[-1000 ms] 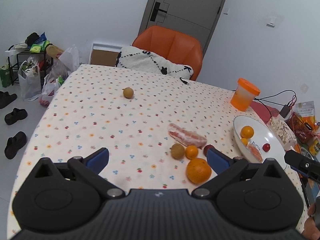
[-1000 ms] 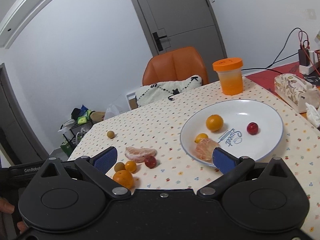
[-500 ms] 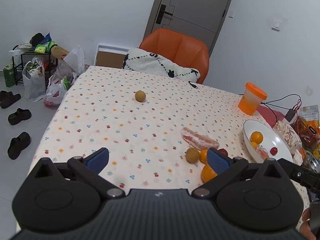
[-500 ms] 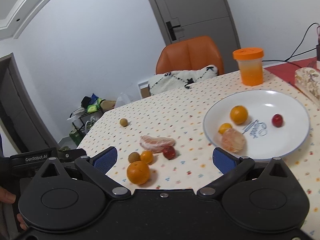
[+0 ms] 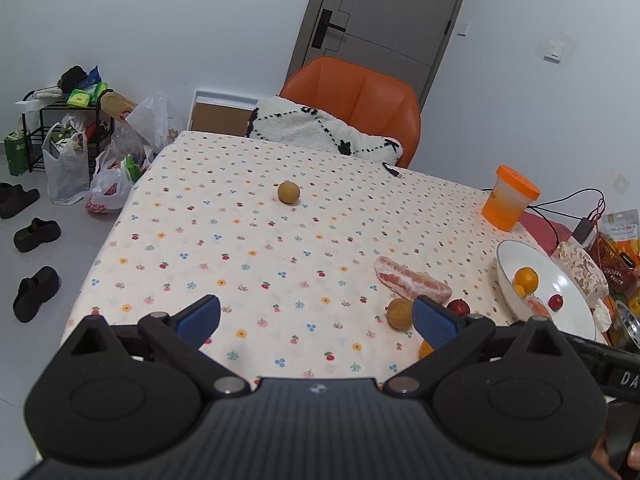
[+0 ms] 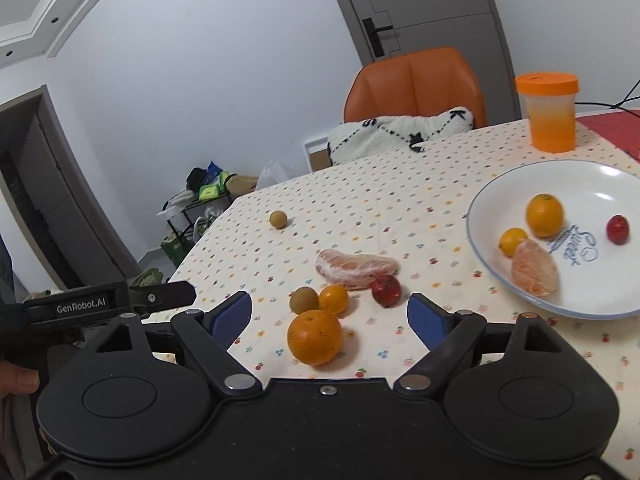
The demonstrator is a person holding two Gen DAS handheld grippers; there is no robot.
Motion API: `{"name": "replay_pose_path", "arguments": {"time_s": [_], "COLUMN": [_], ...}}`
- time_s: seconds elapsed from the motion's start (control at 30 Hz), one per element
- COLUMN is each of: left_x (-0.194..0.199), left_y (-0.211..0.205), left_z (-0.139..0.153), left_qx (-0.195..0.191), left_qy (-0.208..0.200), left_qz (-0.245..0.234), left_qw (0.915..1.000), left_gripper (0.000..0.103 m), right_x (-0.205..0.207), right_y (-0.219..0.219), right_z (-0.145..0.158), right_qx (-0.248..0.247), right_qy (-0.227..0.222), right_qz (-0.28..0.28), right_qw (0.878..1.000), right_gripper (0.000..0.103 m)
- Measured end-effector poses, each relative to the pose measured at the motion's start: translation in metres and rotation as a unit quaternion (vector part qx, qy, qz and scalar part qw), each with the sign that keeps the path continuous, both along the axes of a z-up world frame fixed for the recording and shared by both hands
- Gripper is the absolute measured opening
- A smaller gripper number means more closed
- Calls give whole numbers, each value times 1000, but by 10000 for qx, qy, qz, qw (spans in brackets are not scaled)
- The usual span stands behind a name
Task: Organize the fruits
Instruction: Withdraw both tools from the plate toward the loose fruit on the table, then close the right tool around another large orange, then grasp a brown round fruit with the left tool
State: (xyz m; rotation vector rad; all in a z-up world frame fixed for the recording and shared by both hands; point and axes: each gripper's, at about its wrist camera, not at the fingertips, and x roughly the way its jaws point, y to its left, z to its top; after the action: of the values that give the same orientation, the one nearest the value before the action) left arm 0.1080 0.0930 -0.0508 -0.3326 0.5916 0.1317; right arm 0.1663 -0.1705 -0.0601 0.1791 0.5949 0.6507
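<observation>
Table [image 6: 400,208]: plate [image 6: 580,184] at right, holding four fruits. Left of it, a near cluster: orange [image 6: 315,337] nearest, pomelo segment [image 6: 356,268] behind. Lone longan [image 6: 277,219] far left. Jar [image 6: 549,112] far right.

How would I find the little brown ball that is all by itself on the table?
Start at the orange chair behind the flowery tablecloth. Come forward from the chair onto the cloth, and the small round brown fruit sits alone there. The other brown fruit is crowded against the peeled citrus wedge and a red fruit; this one touches nothing.
</observation>
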Motion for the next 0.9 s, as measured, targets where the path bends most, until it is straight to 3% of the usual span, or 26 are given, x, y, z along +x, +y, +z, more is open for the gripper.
{"name": "replay_pose_path", "arguments": {"time_s": [0.53, 0.57, 0.6, 0.73, 0.9], "left_x": [7, 8, 9, 15, 31], "left_y": [11, 12, 13, 18, 14], "left_z": [-13, -13, -13, -9, -2], "left_qx": [-96, -105, -114, -147, -12], "left_qy": [97, 88, 71, 42, 32], "left_qz": [32, 32, 21, 39, 24], "left_qw": [9999, 9999, 9999, 9999, 10000], "left_gripper": [101, 101, 101, 101, 100], "right_x": [15, 16, 18, 19, 20], "right_y": [33, 35, 38, 41, 38], "right_z": [-27, -30, -33, -30, -16], "right_qx": [-215, -247, -310, -439, -220], "right_qy": [421, 459, 504, 428, 259], "right_qz": [401, 416, 424, 447, 491], "right_qw": [9981, 9978, 9973, 9971, 9982], "right_gripper": [66, 57, 38, 37, 37]}}
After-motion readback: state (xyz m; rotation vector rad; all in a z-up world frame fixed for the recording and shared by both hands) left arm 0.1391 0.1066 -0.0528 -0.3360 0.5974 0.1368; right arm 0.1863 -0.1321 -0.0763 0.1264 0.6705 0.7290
